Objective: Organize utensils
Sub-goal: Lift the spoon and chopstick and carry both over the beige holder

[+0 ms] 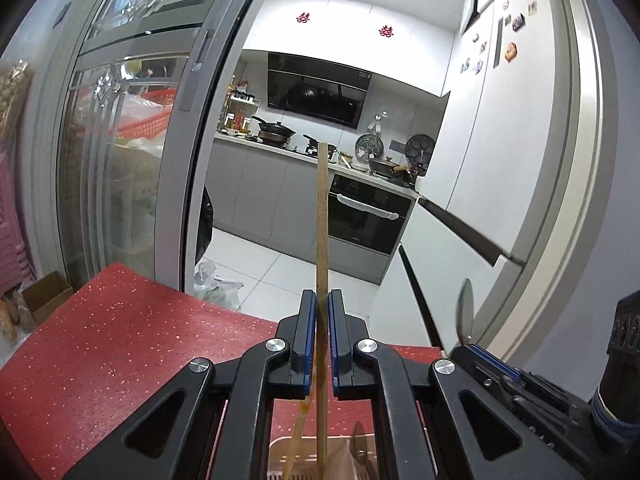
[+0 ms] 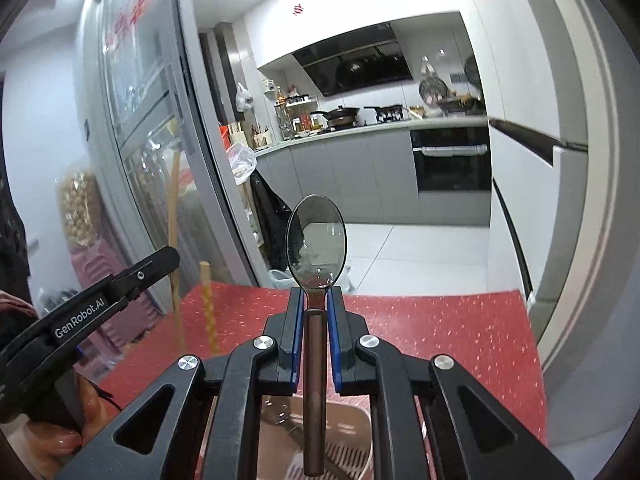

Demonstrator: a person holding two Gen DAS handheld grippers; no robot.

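Above a red speckled table (image 1: 120, 340), the left gripper (image 1: 319, 312) clamped a pale wooden chopstick (image 1: 322, 216) and the right gripper (image 2: 313, 304) a dark-handled metal spoon (image 2: 315, 236) upright, each best lowered straight into the beige slotted plastic holder (image 2: 352, 440) (seemingly directly beneath).
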